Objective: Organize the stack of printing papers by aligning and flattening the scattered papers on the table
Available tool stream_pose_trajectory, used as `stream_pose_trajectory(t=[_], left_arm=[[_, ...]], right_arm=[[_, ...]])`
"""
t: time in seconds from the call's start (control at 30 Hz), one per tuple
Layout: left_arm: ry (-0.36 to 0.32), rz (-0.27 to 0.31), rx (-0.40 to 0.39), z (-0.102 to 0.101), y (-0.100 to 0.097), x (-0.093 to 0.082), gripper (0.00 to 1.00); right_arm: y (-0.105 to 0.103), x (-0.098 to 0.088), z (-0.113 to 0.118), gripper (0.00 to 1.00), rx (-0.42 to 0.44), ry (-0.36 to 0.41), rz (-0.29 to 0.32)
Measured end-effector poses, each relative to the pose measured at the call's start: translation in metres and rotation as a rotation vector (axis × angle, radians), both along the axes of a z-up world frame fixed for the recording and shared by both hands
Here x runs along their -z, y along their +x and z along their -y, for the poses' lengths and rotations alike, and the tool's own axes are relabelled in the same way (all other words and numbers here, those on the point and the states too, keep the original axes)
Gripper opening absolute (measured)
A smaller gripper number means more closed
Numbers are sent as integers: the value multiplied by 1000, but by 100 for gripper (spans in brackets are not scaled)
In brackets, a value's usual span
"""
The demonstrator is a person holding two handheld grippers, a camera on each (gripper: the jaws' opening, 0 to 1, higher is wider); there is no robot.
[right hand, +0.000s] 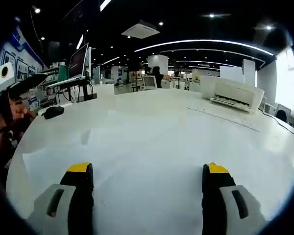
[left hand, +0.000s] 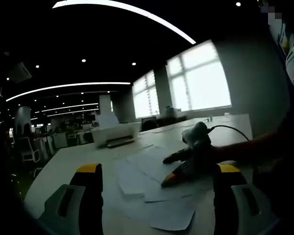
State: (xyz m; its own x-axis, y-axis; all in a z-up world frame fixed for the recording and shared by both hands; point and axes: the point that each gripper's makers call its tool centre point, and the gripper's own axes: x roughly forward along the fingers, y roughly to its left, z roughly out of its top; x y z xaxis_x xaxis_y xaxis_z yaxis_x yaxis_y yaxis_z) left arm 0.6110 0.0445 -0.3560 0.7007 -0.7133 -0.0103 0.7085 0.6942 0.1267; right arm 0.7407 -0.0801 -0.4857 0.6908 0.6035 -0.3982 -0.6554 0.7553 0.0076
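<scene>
Left gripper view looks along the left gripper [left hand: 158, 196], whose two yellow-tipped jaws stand well apart with nothing between them. It hangs a little above the white surface [left hand: 78, 156]. Just past the jaws lie the scattered papers [left hand: 152, 188], several white sheets that overlap at different angles, with edges not lined up. On top of them, from the right side of this view, comes the right gripper [left hand: 167, 180]; its yellow tip seems to touch the sheets, probably to press them flat or to push them together. Behind it a dark sleeve [left hand: 255, 144] of the person and a cable reach over the surface. Farther away stands a white printer [left hand: 115, 134], and behind it are bright windows.

Right gripper view shows that gripper's own jaws, also well apart and empty, low over the white sheets; one paper edge [right hand: 44, 156] is visible at the left. A black mouse [right hand: 54, 112] lies near the far left edge of the surface, and the printer [right hand: 235, 94] stands at the far right.

By judgement, the sheets are not yet gathered. The wide jaws suit sliding and pressing paper more than pinching it.
</scene>
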Motion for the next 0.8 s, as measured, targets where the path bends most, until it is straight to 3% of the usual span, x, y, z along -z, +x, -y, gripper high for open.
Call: stream_pose_trajectory(t=[0.27, 0.3, 0.4, 0.8], left_arm=[[-5, 1, 0, 0, -1, -1, 96], [-5, 1, 1, 0, -1, -1, 96], [-4, 1, -1, 0, 0, 0, 96], [-5, -3, 4, 2, -1, 1, 96]], right_arm=[[10, 1, 10, 73, 16, 5, 2], [10, 1, 10, 74, 17, 4, 0], [3, 4, -6, 90, -33, 2, 2], [4, 3, -9, 83, -42, 14, 19]])
